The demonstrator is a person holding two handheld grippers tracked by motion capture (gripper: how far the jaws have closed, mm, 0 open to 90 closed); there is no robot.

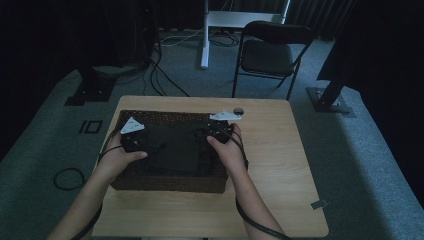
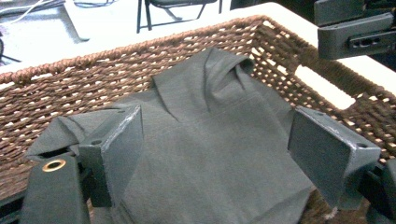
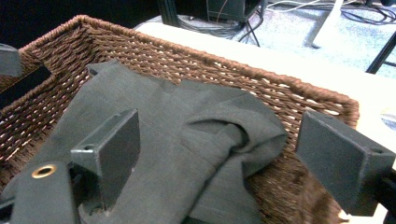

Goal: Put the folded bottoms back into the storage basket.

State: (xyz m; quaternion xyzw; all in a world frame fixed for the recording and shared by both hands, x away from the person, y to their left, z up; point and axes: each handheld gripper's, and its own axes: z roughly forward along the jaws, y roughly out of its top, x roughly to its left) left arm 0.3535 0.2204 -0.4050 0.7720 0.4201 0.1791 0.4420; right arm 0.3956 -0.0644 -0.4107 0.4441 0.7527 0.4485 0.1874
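Observation:
A dark grey cloth [image 1: 172, 147] lies folded in a brown wicker basket [image 1: 165, 117] on the wooden table [image 1: 280, 165]. My left gripper [image 1: 142, 143] hovers over the cloth's left side, open, with nothing between its jaws. In the left gripper view the cloth [image 2: 210, 140] spreads below that gripper [image 2: 215, 154]. My right gripper [image 1: 216, 134] is over the cloth's right side, also open. In the right gripper view a bunched fold of the cloth [image 3: 219, 135] lies between and below its spread jaws [image 3: 233, 154], near the basket wall [image 3: 261, 79].
A small round object [image 1: 238, 111] sits on the table behind the basket. A black folding chair [image 1: 267, 52] and a white desk leg [image 1: 205, 35] stand beyond the table. Cables [image 1: 165, 75] run across the grey floor. A small tag [image 1: 320, 204] lies near the table's right corner.

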